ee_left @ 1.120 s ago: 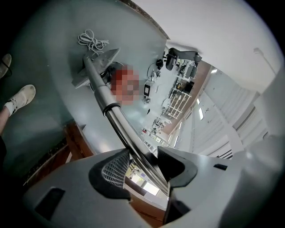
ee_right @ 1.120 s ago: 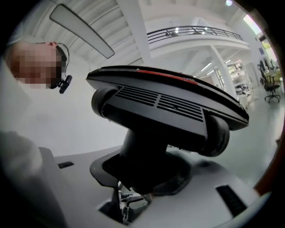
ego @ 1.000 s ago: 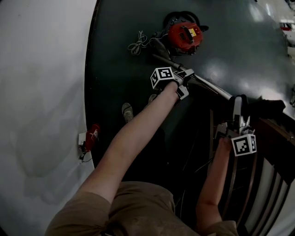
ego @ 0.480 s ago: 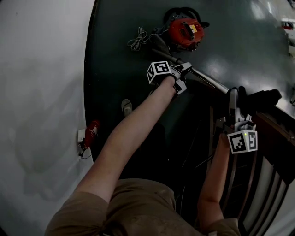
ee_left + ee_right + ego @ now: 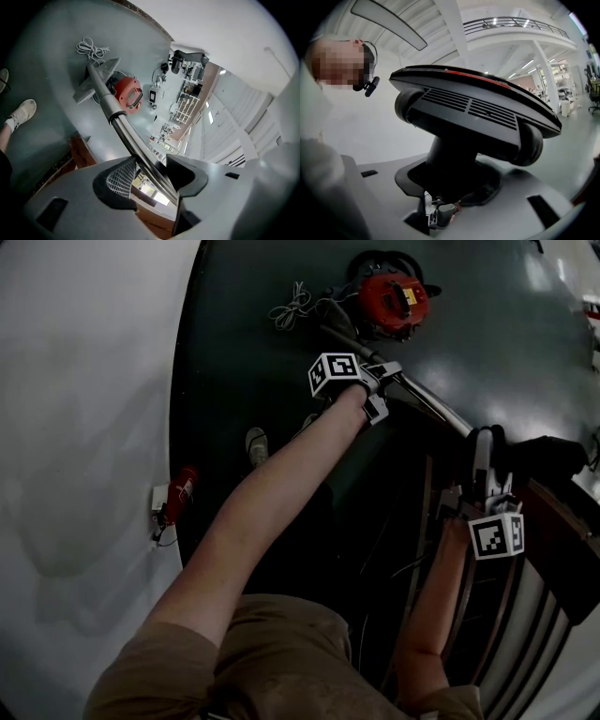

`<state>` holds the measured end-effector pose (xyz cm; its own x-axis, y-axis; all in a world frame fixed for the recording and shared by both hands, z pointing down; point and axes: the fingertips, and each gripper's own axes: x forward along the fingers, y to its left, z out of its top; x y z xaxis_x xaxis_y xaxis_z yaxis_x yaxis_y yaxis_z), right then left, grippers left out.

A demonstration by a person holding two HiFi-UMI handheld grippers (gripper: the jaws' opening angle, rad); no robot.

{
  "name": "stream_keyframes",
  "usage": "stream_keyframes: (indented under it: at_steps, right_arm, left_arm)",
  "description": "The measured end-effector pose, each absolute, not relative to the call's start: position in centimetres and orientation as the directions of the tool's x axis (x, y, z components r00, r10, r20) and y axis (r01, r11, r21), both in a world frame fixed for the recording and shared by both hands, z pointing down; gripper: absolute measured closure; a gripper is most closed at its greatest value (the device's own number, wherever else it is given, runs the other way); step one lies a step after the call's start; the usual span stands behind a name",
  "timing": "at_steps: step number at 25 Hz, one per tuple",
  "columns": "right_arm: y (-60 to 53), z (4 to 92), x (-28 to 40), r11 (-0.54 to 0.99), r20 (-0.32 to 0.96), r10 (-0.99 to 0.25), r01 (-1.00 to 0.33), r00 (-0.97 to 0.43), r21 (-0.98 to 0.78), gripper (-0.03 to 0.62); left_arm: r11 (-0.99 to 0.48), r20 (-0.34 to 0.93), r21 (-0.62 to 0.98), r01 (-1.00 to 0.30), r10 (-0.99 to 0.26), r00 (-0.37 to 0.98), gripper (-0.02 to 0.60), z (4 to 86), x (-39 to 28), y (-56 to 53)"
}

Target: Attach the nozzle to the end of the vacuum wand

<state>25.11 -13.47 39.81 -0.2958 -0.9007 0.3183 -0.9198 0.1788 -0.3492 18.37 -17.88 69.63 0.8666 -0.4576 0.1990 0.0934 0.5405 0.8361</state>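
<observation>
The chrome vacuum wand [image 5: 427,401] slants from the red canister vacuum [image 5: 394,298] down toward the right. My left gripper [image 5: 382,381] is shut on the wand near its upper part. In the left gripper view the tube [image 5: 125,133] passes between the jaws of the left gripper [image 5: 150,171]. My right gripper [image 5: 486,442] is shut on the neck of the black floor nozzle [image 5: 548,457], which hangs beside the wand's lower end. In the right gripper view the nozzle's wide head [image 5: 473,110] rises above the right gripper [image 5: 450,183]. Whether neck and wand touch is hidden.
A coiled white cord [image 5: 292,307] lies left of the vacuum on the dark round floor area [image 5: 253,343]. A person's shoe [image 5: 256,442] stands below the left arm. Brown wooden rails [image 5: 562,531] run at the right. A small red and white item [image 5: 173,498] lies at the dark area's left edge.
The right gripper with the nozzle has shifted slightly beside the wand's end. The left gripper keeps its hold on the wand. The head view has drifted a little.
</observation>
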Motion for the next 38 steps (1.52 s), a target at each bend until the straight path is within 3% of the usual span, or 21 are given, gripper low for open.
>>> stream_keyframes:
  at_steps: [6,10,13,17,22,27,30,34,38]
  right_arm:
    - [-13.3,40.6,24.5,0.173,0.371,-0.911,-0.984,-0.179,-0.051,0.434]
    - [-15.1,39.4,25.0,0.182,0.319,-0.908,-0.941,-0.273,-0.286,0.434]
    - [-15.4,39.3,25.4,0.199,0.338,-0.901,-0.951,-0.272,-0.236,0.434]
    - [-15.5,39.4,26.0,0.212,0.302,-0.901,-0.924,-0.311,-0.319,0.434]
    - [-13.1,40.1,25.9,0.314,0.277,-0.892,-0.929,-0.359,-0.194,0.434]
    - [-13.3,40.6,27.1,0.288,0.32,-0.883,-0.935,-0.344,-0.209,0.435]
    - [-13.7,40.9,27.7,0.262,0.326,-0.88,-0.925,-0.346,-0.276,0.436]
    - [-14.5,41.1,28.2,0.198,0.214,-0.924,-0.876,-0.317,-0.44,0.434]
    - [-14.0,40.4,25.7,0.292,0.283,-0.913,-0.955,-0.293,-0.045,0.437]
  left_arm:
    - [0.529,0.198,0.842,0.104,-0.484,0.853,0.367,69.6,18.6,-18.0]
    - [0.526,0.187,0.841,0.129,-0.505,0.843,0.367,69.6,18.5,-18.2]
    - [0.532,0.19,0.838,0.125,-0.498,0.846,0.367,69.5,19.1,-18.2]
    - [0.523,0.174,0.839,0.152,-0.521,0.835,0.368,69.4,19.1,-18.5]
    - [0.526,0.171,0.84,0.133,-0.489,0.855,0.373,69.7,19.4,-18.0]
    - [0.504,0.136,0.852,0.14,-0.472,0.871,0.388,69.8,19.4,-17.5]
    - [0.493,0.136,0.858,0.142,-0.485,0.864,0.388,69.9,19.8,-17.9]
    - [0.473,0.154,0.867,0.158,-0.556,0.817,0.39,70.0,19.2,-18.9]
    - [0.463,0.161,0.874,0.148,-0.563,0.811,0.387,69.3,18.9,-19.1]
